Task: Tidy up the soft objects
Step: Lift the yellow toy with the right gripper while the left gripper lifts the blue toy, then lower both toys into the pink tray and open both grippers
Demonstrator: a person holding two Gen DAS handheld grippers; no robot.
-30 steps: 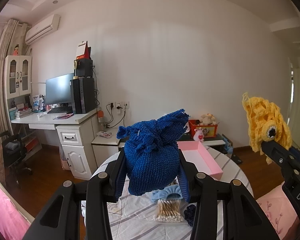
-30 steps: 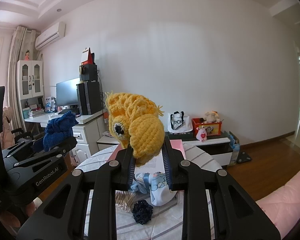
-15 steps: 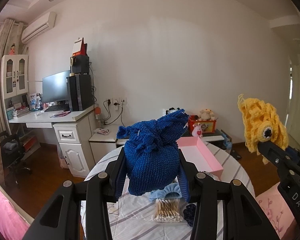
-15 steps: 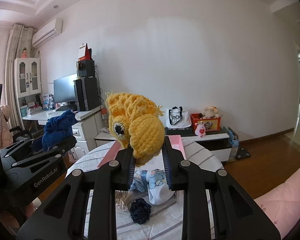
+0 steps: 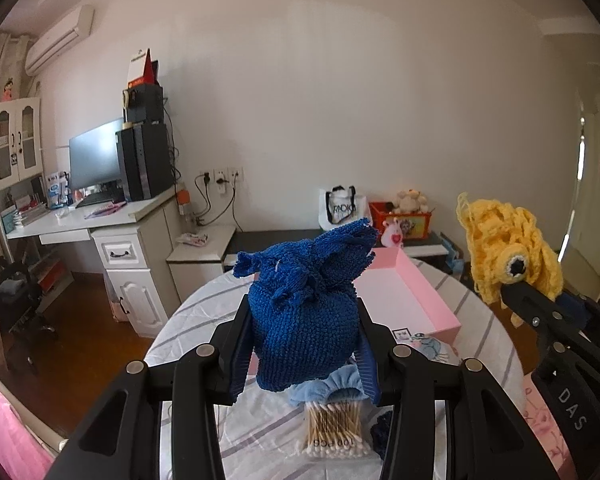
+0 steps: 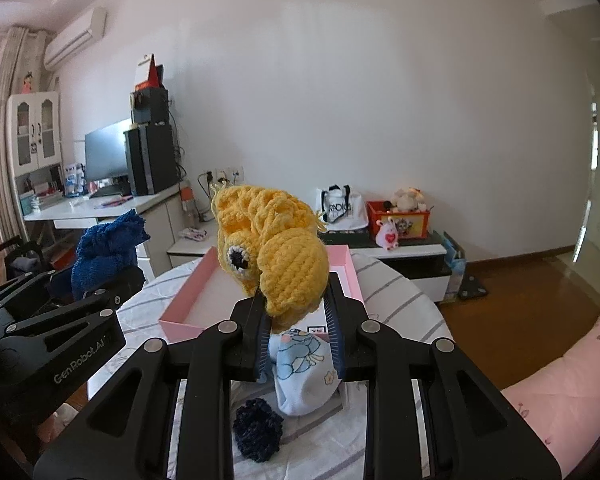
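Observation:
My left gripper (image 5: 304,344) is shut on a dark blue knitted pouch (image 5: 306,312), held in the air over the round table. The right gripper (image 6: 298,320) is shut on a yellow crocheted toy with one eye (image 6: 272,252); that toy (image 5: 508,256) also shows at the right of the left wrist view. An open pink box (image 6: 180,322) sits on the table just beyond both grippers. Below the right gripper lie a light blue printed sock (image 6: 304,376) and a dark navy knitted ball (image 6: 258,432). A light blue scrunchie (image 5: 328,386) peeks out under the pouch.
A pack of cotton swabs (image 5: 332,426) lies on the striped tablecloth (image 5: 196,320). Beyond the table stand a white desk (image 5: 112,220) with a monitor, a low cabinet (image 6: 412,252) with toys and a bag, and a pink bed edge (image 6: 560,392) at right.
Both grippers have moved forward over the table with their loads still held; the pink box, sock and navy ball now sit closer and lower in view.

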